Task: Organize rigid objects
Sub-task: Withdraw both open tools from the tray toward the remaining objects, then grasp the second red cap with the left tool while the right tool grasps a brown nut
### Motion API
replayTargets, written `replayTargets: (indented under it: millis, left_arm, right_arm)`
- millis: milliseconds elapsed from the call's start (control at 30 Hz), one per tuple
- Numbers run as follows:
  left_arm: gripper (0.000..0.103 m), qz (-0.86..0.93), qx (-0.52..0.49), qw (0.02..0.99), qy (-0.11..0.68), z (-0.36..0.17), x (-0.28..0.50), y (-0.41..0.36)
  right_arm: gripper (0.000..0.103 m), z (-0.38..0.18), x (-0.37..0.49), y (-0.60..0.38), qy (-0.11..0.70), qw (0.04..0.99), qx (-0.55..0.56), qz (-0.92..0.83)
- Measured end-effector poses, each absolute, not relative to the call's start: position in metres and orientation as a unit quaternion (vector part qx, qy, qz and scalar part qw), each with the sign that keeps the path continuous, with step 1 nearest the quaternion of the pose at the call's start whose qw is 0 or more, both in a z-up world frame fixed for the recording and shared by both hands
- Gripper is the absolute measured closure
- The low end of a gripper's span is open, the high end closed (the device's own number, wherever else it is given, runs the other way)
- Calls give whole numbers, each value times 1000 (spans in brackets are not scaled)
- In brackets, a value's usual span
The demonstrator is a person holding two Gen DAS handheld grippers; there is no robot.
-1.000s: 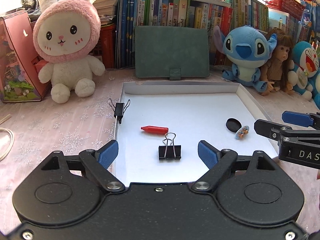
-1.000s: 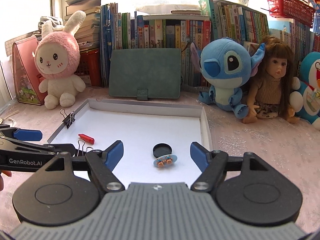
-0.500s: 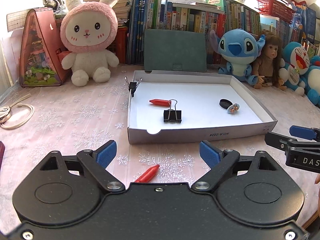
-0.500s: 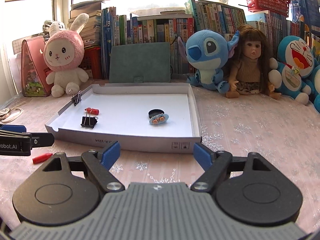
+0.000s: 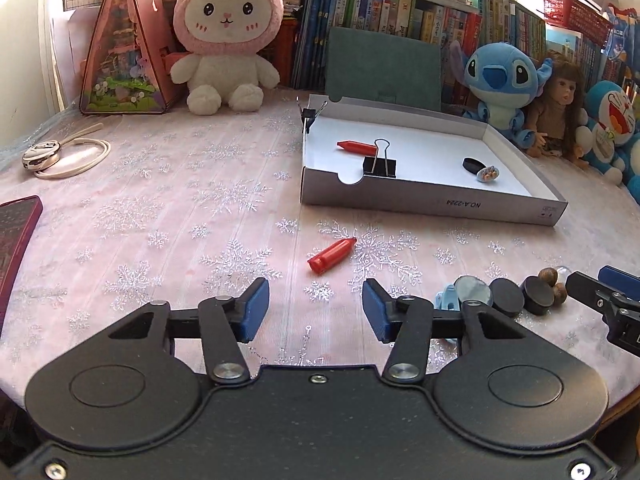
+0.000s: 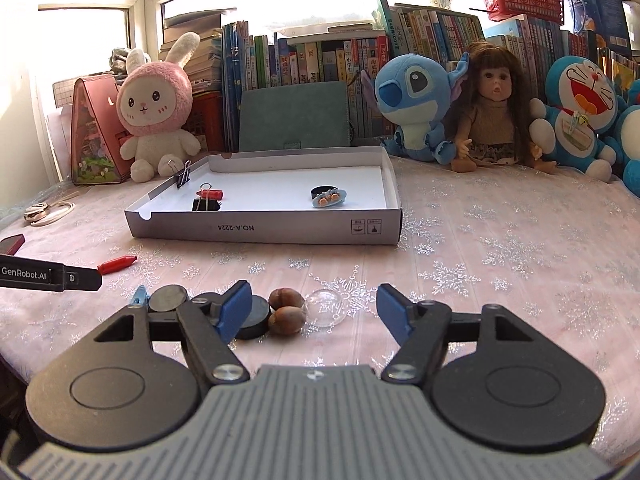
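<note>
A white box lid (image 5: 436, 200) (image 6: 264, 232) lies on the table and holds a red crayon (image 5: 356, 146), a black binder clip (image 5: 379, 166), a black disc (image 5: 471, 165) and a small blue trinket (image 5: 489, 173). A second red crayon (image 5: 331, 256) (image 6: 117, 265) lies on the cloth just ahead of my open, empty left gripper (image 5: 315, 310). My right gripper (image 6: 314, 312) is open and empty over a cluster of black discs (image 6: 252, 318), two brown nuts (image 6: 285, 310) and a clear dome (image 6: 325, 306).
Another binder clip (image 5: 309, 115) is clipped on the lid's far left wall. Plush toys, a doll (image 6: 492, 108) and books line the back. A key ring with cord (image 5: 60, 154) and a dark red object (image 5: 14, 232) lie at left.
Both grippers have pulled back from over the lid toward the table's near edge. The loose red crayon and the cluster of discs, nuts and dome came into view.
</note>
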State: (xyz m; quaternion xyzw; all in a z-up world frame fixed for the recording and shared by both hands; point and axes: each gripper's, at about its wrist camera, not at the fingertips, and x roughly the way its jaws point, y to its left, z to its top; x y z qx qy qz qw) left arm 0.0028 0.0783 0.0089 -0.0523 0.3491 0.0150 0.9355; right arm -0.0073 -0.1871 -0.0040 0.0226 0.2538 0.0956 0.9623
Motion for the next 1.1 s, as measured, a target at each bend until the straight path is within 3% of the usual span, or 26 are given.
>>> replayTargets:
  millis: [167, 600, 800, 1000, 1100]
  left_arm:
    - [59, 26, -50, 935, 351, 5, 10, 81]
    - [62, 77, -33, 937, 340, -1, 35, 89]
    - [61, 86, -33, 937, 336, 0, 37, 95]
    - [40, 48, -13, 945, 322, -2, 31, 76]
    - [36, 40, -4, 947, 318, -3, 32, 67]
  right_arm:
    - [49, -13, -11, -187, 262, 961, 22, 86]
    - [57, -15, -9, -177, 252, 962, 13, 102]
    - [69, -17, -6, -172, 252, 962, 18, 102]
    - [71, -18, -6, -166, 248, 963, 12, 104]
    - [71, -18, -6, -167, 246, 964, 11, 102]
